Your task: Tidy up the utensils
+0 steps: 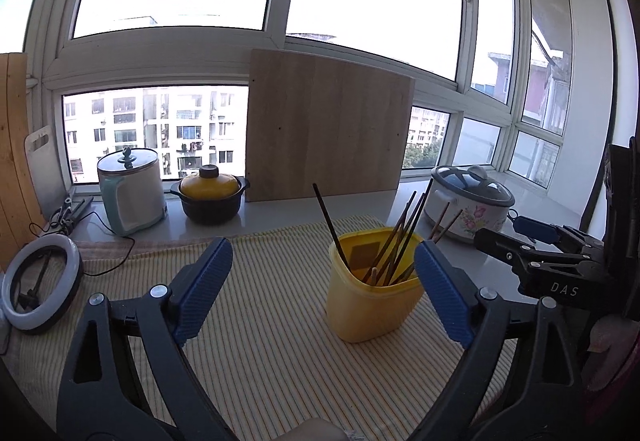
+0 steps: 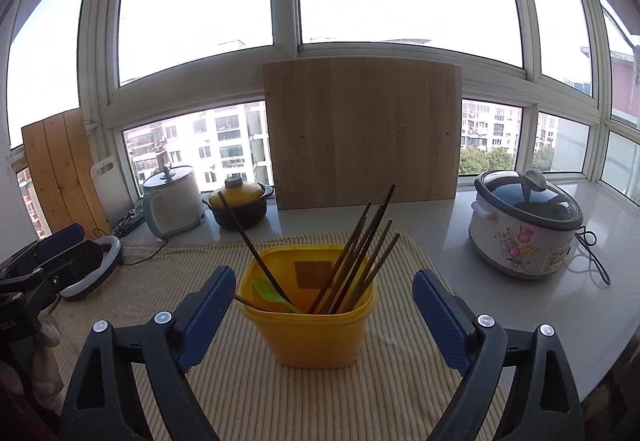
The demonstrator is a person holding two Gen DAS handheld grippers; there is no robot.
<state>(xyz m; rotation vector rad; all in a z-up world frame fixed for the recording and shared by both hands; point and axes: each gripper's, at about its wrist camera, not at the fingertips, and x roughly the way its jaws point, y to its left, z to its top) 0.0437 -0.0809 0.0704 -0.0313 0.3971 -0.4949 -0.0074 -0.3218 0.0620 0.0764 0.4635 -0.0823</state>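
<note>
A striped cloth point(image 2: 280, 393) is spread over a white counter point(image 2: 500, 301) below wide windows; a yellow tub point(image 2: 312, 333) is stood on the cloth, with chopsticks point(image 2: 360, 261) and a green spoon point(image 2: 272, 295) leaned inside; nothing is held by the left gripper point(image 1: 324, 293), its jaws spread wide, the tub at its one o'clock; the right gripper point(image 2: 324, 317) is likewise spread wide and empty, the tub seen between its jaws.

Yellow container point(image 2: 310, 325) holding chopsticks point(image 2: 356, 269) and green spoon point(image 2: 270, 293), striped cloth point(image 2: 280, 401), right gripper point(image 2: 324, 311) fingers point(image 2: 208, 315) spread
</note>
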